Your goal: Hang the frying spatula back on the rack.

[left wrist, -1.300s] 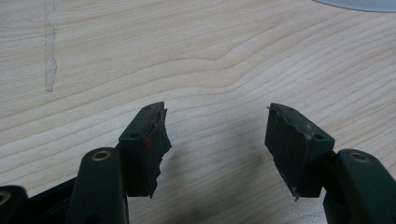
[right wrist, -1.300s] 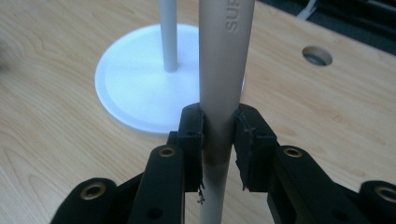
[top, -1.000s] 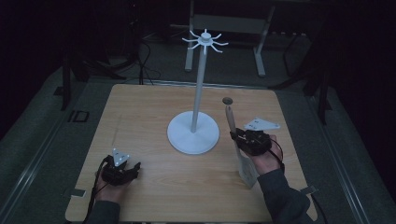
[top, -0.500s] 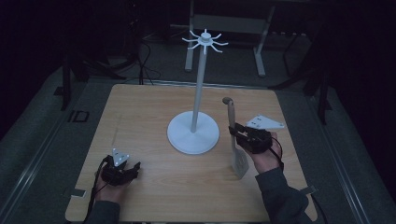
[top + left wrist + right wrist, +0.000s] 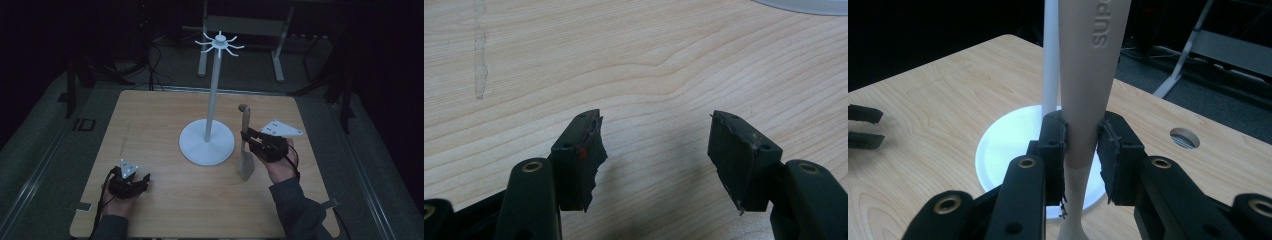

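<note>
On the pale wooden table (image 5: pixel 165 125), the left tool (image 5: pixel 131 184) rests near the front left corner, its jaws wide with nothing between them. One white metal stand with a round base (image 5: pixel 206 145) rises mid-table, spokes at its top. Just right of it, the right tool (image 5: pixel 1082 145) clamps one beige plastic spatula (image 5: pixel 1087 100) upright; raised letters "SUP" read on its handle.

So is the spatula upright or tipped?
Upright: the spatula stands handle-up in the right gripper, its blade down near the table.
</note>
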`<control>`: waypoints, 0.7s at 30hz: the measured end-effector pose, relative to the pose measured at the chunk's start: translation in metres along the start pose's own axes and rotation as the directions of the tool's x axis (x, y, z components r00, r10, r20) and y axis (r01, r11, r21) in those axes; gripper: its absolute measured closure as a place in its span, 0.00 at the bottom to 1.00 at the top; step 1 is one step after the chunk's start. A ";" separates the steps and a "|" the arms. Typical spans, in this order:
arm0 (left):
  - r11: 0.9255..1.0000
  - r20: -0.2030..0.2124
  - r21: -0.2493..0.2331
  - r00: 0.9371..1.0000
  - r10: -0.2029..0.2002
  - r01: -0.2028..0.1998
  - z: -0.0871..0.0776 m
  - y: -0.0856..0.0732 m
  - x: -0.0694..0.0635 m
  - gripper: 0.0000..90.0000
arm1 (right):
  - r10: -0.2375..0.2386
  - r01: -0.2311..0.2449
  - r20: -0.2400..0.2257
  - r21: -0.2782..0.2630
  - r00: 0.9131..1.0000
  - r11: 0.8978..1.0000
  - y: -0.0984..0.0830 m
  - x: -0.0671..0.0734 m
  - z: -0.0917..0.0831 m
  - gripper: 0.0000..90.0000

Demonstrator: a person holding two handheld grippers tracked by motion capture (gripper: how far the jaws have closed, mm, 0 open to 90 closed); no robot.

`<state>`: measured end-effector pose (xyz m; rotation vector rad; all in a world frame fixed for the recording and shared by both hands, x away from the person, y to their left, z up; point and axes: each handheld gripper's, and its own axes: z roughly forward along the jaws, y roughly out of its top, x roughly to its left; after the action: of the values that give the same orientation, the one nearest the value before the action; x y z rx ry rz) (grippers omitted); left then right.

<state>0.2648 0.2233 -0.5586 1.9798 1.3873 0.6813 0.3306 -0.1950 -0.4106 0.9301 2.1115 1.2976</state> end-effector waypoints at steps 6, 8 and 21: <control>1.000 -0.001 -0.001 1.000 -0.001 0.001 0.000 0.000 0.000 0.43 | -0.007 0.007 -0.006 -0.010 1.000 1.000 0.003 0.005 0.004 0.82; 1.000 0.001 -0.001 1.000 -0.001 0.001 0.000 0.000 0.000 0.43 | -0.010 0.010 -0.005 -0.013 1.000 1.000 0.005 0.006 0.005 0.82; 1.000 -0.003 0.000 1.000 -0.001 0.001 -0.001 0.000 0.001 0.43 | -0.009 0.009 -0.004 -0.045 1.000 0.999 0.014 0.008 0.005 0.82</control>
<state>0.2646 0.2240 -0.5581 1.9786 1.3897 0.6842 0.3334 -0.1815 -0.4006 0.8991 2.0792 1.3380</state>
